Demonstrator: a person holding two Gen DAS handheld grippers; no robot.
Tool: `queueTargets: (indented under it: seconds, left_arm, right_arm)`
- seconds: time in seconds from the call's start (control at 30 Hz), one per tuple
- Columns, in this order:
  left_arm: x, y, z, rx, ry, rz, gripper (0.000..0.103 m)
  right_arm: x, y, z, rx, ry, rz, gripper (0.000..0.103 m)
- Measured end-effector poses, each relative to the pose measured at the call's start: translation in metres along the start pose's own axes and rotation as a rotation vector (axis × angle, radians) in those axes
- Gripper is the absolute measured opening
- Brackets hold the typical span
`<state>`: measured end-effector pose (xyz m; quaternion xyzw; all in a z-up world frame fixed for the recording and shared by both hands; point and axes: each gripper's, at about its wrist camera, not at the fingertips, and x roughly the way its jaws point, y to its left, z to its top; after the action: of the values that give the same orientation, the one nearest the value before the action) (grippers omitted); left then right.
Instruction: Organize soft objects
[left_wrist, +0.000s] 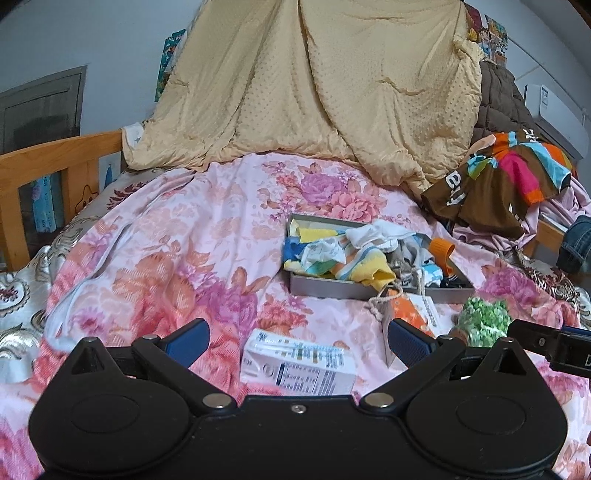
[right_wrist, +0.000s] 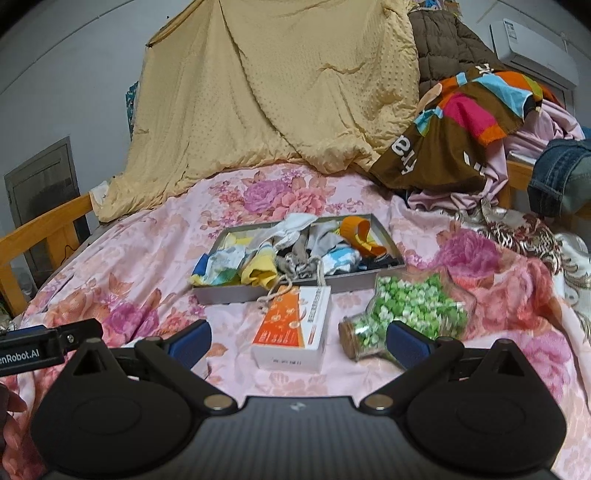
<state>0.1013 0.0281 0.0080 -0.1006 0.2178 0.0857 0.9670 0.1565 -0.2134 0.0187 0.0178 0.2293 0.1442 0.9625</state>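
A grey tray (left_wrist: 325, 290) (right_wrist: 221, 295) sits on the floral bedspread, filled with several crumpled soft items: a white sock (left_wrist: 376, 234) (right_wrist: 291, 227), a yellow cloth (left_wrist: 373, 271) (right_wrist: 258, 275) and an orange band (left_wrist: 441, 249) (right_wrist: 356, 229). My left gripper (left_wrist: 297, 341) is open, low over the bed, with a white carton (left_wrist: 299, 363) lying between its fingers. My right gripper (right_wrist: 299, 341) is open too, an orange-and-white box (right_wrist: 295, 328) lying between its fingers. Neither holds anything.
A glass jar of green paper stars (right_wrist: 410, 314) (left_wrist: 484, 321) lies right of the orange box. A tan blanket (left_wrist: 314, 85) hangs behind; a colourful garment (right_wrist: 454, 125) and jeans (right_wrist: 561, 173) pile at right. A wooden bed rail (left_wrist: 55, 166) runs along the left.
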Motion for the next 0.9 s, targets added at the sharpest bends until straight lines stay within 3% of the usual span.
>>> queueTargets:
  seconds: [0.9]
  left_arm:
    - [-0.007, 0.004, -0.032, 0.028, 0.059, 0.039, 0.102]
  right_arm:
    - [-0.008, 0.007, -0.036, -0.017, 0.057, -0.011, 0.103]
